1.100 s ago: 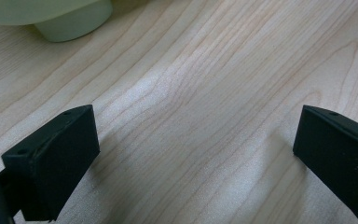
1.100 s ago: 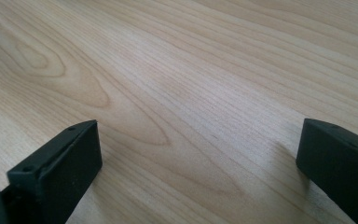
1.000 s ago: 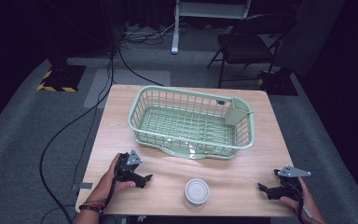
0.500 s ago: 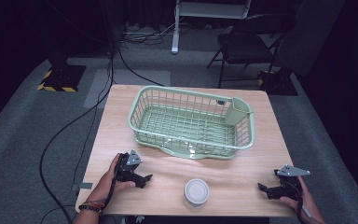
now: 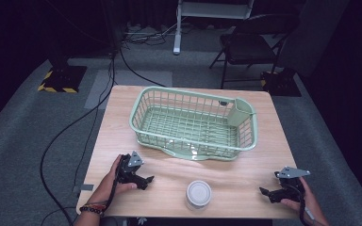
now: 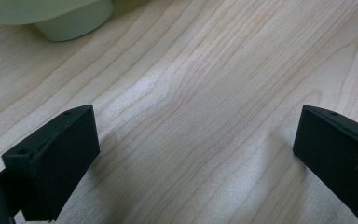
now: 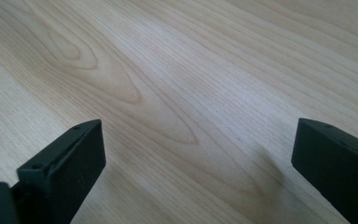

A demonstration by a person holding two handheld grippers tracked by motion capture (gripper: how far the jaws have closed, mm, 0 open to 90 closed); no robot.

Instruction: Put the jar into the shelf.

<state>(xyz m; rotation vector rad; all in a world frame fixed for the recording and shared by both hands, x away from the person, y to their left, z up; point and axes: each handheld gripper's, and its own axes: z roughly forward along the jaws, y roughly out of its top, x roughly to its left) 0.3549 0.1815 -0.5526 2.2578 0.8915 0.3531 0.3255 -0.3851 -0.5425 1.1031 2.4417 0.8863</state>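
A pale green wire basket [image 5: 193, 123] stands on the far half of the wooden table [image 5: 245, 174]. A small white cup [image 5: 198, 194] sits upside down near the front edge, between my two hands. My left gripper [image 5: 147, 180] rests on the table at the front left, open, with bare wood between its jaws [image 6: 193, 158]. A foot of the basket [image 6: 74, 23] shows at the top left of the left gripper view. My right gripper [image 5: 265, 193] lies at the front right, also open over bare wood [image 7: 196, 168].
A dark folding chair [image 5: 250, 47] and a white stand [image 5: 179, 28] are on the floor beyond the table. Black cables [image 5: 75, 127] trail across the grey carpet at the left. A black and yellow striped base [image 5: 61, 77] sits at the far left.
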